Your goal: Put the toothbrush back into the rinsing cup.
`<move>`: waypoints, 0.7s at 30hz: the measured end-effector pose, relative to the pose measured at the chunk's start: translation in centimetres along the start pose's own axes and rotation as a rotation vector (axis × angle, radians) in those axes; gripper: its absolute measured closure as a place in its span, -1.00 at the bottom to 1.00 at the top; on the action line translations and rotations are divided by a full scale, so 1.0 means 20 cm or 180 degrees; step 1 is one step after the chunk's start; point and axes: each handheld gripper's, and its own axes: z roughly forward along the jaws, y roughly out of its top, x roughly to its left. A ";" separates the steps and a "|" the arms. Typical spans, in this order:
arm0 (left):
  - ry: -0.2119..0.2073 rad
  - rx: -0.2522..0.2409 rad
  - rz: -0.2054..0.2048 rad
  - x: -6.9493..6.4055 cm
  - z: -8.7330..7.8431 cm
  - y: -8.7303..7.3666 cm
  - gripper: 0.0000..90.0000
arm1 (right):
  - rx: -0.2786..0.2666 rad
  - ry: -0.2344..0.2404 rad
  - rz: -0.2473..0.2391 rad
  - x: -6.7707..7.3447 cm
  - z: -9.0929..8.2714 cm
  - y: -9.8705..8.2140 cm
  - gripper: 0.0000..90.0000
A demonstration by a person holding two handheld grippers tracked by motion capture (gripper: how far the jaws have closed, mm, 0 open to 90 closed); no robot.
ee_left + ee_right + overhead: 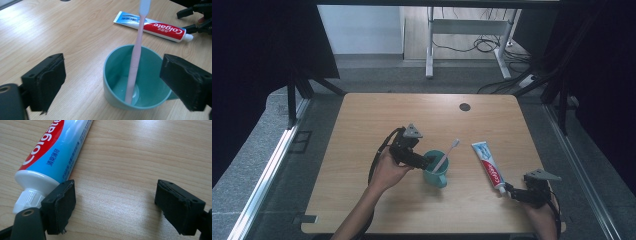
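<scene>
A teal cup (435, 171) stands near the table's middle, and a pink toothbrush (447, 153) leans in it with its head up to the right. My left gripper (424, 161) is at the cup's left rim. In the left gripper view its jaws stand wide open on either side of the cup (130, 75) without touching it, and the toothbrush (135, 62) rises between them. A Colgate toothpaste tube (488, 164) lies to the right with its cap toward me. My right gripper (511, 191) is open at the cap end. The white cap (27, 195) sits outside its left jaw, and bare wood lies between the pads.
The wooden table (362, 130) has a dark round grommet (465, 107) near its far edge. Beyond it stand a white desk frame (430, 50) and floor cables. Black stands flank the table on both sides. A person's forearms enter from the bottom edge.
</scene>
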 end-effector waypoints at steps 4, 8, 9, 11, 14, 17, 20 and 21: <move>0.0017 -0.0013 -0.0016 0.01 -0.03 -0.01 -0.93 | -0.0001 0.0000 0.0001 0.00 0.00 0.00 -0.63; 0.0046 -0.0001 -0.0021 0.03 -0.06 -0.03 -0.96 | 0.0002 0.0001 0.0004 0.00 0.00 0.00 -0.63; 0.0062 0.0001 -0.0031 0.03 -0.06 -0.04 -0.96 | 0.0004 0.0001 0.0009 0.00 0.00 0.00 -0.63; 0.0080 -0.0005 -0.0052 0.04 -0.08 -0.06 -0.97 | 0.0000 -0.0001 0.0002 0.00 0.00 0.00 -0.63; 0.0121 -0.0007 -0.0055 0.06 -0.10 -0.08 -0.97 | 0.0000 -0.0001 0.0000 0.00 0.00 0.00 -0.63; 0.0171 -0.0010 -0.0029 0.07 -0.12 -0.10 -0.98 | 0.0000 -0.0002 -0.0002 0.00 0.00 0.00 -0.63; 0.0238 0.0008 -0.0008 0.08 -0.14 -0.13 -0.98 | -0.0001 -0.0004 -0.0004 0.00 0.00 0.00 -0.63; 0.0262 0.0009 0.0003 0.08 -0.14 -0.14 -0.98 | 0.0002 -0.0001 -0.0005 0.00 0.00 0.00 -0.63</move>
